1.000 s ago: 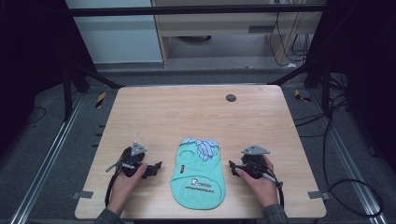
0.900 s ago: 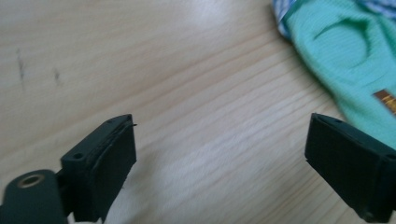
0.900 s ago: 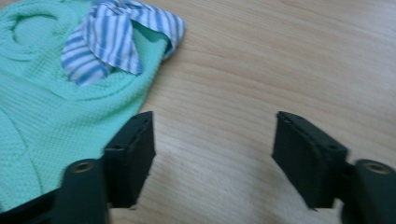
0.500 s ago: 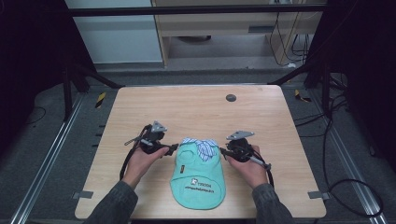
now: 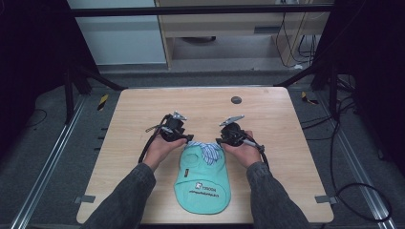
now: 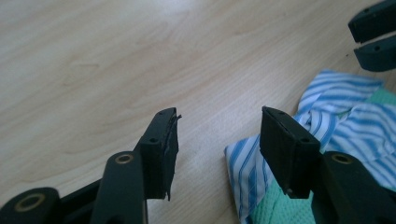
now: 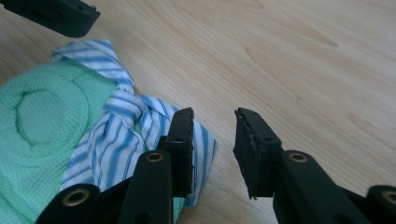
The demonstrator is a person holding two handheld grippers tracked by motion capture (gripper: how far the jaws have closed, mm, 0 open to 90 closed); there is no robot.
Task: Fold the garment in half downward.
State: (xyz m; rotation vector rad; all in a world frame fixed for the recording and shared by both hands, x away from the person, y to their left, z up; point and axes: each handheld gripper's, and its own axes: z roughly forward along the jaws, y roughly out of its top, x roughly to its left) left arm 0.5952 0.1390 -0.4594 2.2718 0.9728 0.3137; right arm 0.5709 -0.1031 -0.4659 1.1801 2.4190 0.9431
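The left gripper (image 5: 190, 139) rests low over the wooden table (image 5: 138, 114) with its jaws spread and nothing between them; in the left gripper view the striped collar (image 6: 345, 116) of the green bib (image 5: 203, 179) lies at about three o'clock, just beside the right-hand jaw. The right gripper (image 5: 218, 140) is likewise parted and empty, the same striped cloth at its nine o'clock. Between both tools the bib stretches toward six o'clock, flat on the table. A small dark disc (image 5: 236, 100) sits toward twelve o'clock, well apart.
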